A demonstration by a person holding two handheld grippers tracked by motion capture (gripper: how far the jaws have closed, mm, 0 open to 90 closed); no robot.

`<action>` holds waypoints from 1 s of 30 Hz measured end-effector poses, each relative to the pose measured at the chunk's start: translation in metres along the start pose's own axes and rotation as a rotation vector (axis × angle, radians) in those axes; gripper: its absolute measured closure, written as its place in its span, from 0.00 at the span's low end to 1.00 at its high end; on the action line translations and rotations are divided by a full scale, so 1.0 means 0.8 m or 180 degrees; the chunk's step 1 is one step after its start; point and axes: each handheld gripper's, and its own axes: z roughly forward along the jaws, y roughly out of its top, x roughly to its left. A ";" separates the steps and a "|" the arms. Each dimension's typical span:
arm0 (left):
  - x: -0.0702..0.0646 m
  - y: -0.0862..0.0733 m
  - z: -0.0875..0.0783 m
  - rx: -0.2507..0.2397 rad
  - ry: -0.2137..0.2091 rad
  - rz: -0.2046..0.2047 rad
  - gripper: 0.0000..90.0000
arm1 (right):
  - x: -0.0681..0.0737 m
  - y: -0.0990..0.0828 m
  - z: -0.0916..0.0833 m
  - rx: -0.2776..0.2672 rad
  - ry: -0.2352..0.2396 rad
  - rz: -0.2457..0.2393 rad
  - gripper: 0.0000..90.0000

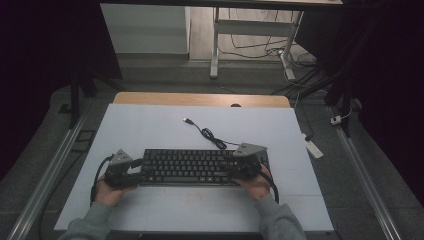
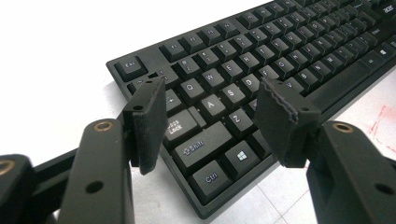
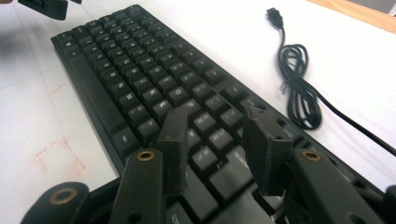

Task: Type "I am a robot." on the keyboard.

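Room: dim, with dark curtains at both sides of the high view and a second desk's legs and loose wires at the top centre.
Table: a white board fills the middle of the high view, with a strip of bare wood along its far edge.
Keyboard: black, lying flat across the lower centre of the high view, long side parallel to the table's near edge.
Cable: black, coiled loosely just above the keyboard's right half, its plug end lying toward the upper centre; in the right gripper view it sits at the upper right, on the white surface beside the keyboard.
Left gripper: at the lower left of the high view, held by a hand at the keyboard's left end.
Left jaws: apart, nothing pressed between them; in the left gripper view one pad hangs over the Tab and Caps Lock corner and the other over the keys near the space bar, and the keys show clearly in the gap.
Right gripper: at the lower right of centre in the high view, over the keyboard's right end.
Right jaws: apart, gripping nothing; in the right gripper view both pads stand above the keys at the lower centre of the frame.
Hands: grey sleeves enter from the bottom edge of the high view, one on each side.
Marks: faint red lines on the white surface near the keyboard's front edge.
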 end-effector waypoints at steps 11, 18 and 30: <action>-0.002 0.002 0.001 0.0010 -0.0067 0.0041 0.46 | -0.009 -0.022 -0.027 -0.0036 -0.0113 0.0062 0.65; -0.023 0.010 0.010 0.0131 -0.0290 0.0305 0.44 | -0.010 -0.031 -0.035 -0.0030 -0.0116 0.0102 0.65; -0.046 0.024 0.017 0.0062 -0.0370 0.0471 0.55 | -0.015 -0.047 -0.055 -0.0039 -0.0162 0.0154 0.64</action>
